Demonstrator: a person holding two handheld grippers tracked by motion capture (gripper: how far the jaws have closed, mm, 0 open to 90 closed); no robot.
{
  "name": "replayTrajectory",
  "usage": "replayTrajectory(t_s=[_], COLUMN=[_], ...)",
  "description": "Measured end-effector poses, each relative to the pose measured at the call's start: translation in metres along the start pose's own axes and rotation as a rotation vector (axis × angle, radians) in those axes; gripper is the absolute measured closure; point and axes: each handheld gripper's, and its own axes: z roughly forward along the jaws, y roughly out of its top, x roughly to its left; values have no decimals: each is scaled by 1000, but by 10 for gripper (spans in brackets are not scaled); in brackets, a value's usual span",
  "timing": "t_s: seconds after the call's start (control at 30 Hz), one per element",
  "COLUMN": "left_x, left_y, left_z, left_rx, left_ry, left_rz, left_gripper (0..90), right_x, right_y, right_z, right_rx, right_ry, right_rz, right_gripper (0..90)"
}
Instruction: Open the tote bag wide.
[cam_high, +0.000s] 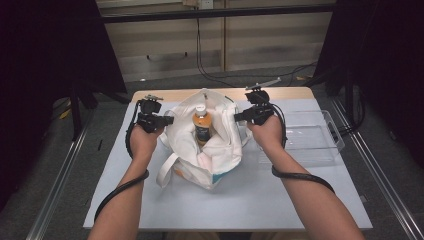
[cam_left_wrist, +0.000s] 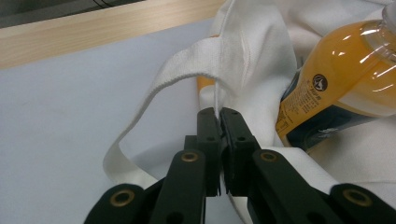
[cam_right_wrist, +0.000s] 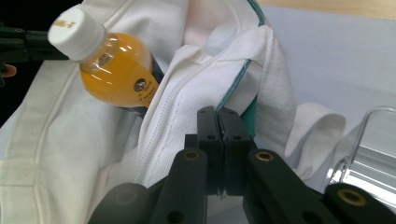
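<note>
The left gripper (cam_left_wrist: 218, 114) has its two black jaws pressed together on the thin white edge of the tote bag (cam_left_wrist: 261, 60), which runs up out of the tips as a narrow seam. Just beyond that pinch one of the bag's straps (cam_left_wrist: 154, 93) arcs away in a loose loop over the pale table (cam_left_wrist: 56, 116). To the side of the jaws, inside the bag, an orange drink bottle (cam_left_wrist: 345, 79) leans with its dark label turned toward the gripper.

The right gripper (cam_right_wrist: 218, 114) is likewise clamped tight on the bag's opposite rim, where a teal-piped edge (cam_right_wrist: 238, 79) meets the tips and folds of white cloth rise past them. The bottle, with its white cap (cam_right_wrist: 77, 28), stands farther in, apart from these jaws. A clear plastic tray (cam_right_wrist: 369, 154) lies at the edge of the right gripper view, beyond the cloth.

From the high view the left gripper (cam_high: 167, 120) and the right gripper (cam_high: 239, 117) sit at either side of the bag's mouth (cam_high: 205, 145), each at the rim, with the bottle (cam_high: 202, 125) upright between them. The bag rests near the middle of the table (cam_high: 150, 200), and the clear tray (cam_high: 320, 140) sits just beside it, on the right hand's side.
</note>
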Motion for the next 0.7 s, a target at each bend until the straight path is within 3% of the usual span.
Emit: replayTrajectory(t_s=[0.27, 0.33, 0.47, 0.7], left_x=[1, 2, 2, 3], left_y=[-2, -2, -2, -5], left_z=[5, 5, 5, 7], left_rx=[3, 12, 12, 7], left_ry=[10, 9, 10, 7], left_rz=[-20, -8, -4, -10], left_gripper=[874, 874, 874, 875], right_x=[-10, -11, -13, -14], right_y=[-8, -9, -12, -13], right_z=[3, 4, 8, 10], right_rx=[11, 16, 34, 41], right_ry=[-20, -24, -60, -54], right_rz=[12, 13, -13, -6], right_gripper=[885, 884, 886, 889])
